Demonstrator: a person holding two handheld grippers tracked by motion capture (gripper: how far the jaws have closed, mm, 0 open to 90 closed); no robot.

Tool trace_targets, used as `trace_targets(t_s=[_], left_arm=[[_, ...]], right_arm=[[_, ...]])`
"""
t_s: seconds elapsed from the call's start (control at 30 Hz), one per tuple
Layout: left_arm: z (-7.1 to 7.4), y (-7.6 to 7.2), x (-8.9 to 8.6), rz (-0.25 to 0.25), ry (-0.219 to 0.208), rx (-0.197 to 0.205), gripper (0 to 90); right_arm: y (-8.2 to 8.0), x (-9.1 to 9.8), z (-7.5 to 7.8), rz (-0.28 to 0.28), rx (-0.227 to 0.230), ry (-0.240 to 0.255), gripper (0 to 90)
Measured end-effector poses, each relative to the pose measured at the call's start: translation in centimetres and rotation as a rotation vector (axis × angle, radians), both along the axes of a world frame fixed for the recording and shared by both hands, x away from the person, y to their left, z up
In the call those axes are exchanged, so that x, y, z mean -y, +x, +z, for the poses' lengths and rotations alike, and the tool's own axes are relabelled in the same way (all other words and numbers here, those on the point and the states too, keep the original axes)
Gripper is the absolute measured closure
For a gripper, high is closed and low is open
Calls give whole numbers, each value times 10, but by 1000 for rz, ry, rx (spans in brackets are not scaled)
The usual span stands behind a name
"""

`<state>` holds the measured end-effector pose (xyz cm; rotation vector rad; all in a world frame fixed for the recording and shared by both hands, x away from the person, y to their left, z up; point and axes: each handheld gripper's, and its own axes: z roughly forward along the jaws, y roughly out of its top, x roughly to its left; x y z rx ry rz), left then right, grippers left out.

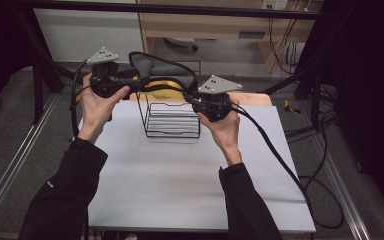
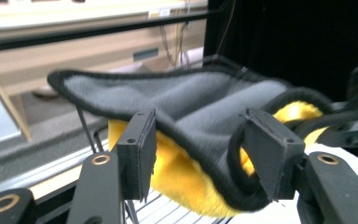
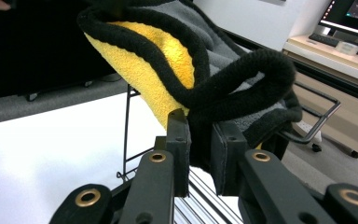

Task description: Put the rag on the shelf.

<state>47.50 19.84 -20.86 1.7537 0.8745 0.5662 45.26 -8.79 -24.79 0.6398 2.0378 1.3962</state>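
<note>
A grey cloth with a yellow fleecy underside and thick black trim hangs in the air between both hands, above a black wire rack on the white table. My left gripper is at the cloth's left end. In the left gripper view its jaws stand apart, with the cloth draped loosely between the pads. My right gripper is at the cloth's right end. In the right gripper view it is shut on the black trim of the cloth, over the rack.
The rack stands at the table's far middle. A wooden cabinet and black frame posts lie behind the table. Cables trail over the table's right side to the floor. A monitor and keyboard sit on a desk beyond.
</note>
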Motion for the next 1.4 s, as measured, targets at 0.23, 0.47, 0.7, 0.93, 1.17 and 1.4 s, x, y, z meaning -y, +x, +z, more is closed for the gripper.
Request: trace_targets(t_s=[0.23, 0.47, 0.7, 0.93, 1.17, 1.4], left_arm=[[-18, -2, -2, -38, -19, -50, 624], [-24, -8, 3, -73, 27, -11, 839], [-30, -18, 8, -183, 152, 54, 835], [-17, -17, 7, -67, 66, 96, 664], [-1, 1, 11, 59, 31, 107, 564], [-1, 9, 12, 6, 2, 68, 843]], right_arm=[[1, 0, -5, -1, -19, -7, 788], [0, -2, -6, -9, -26, -17, 772], [-1, 3, -3, -37, -40, -10, 761], [-2, 1, -7, -39, -38, -22, 790], [-3, 0, -9, -34, -36, -43, 794], [-3, 0, -10, -30, -36, -41, 794]])
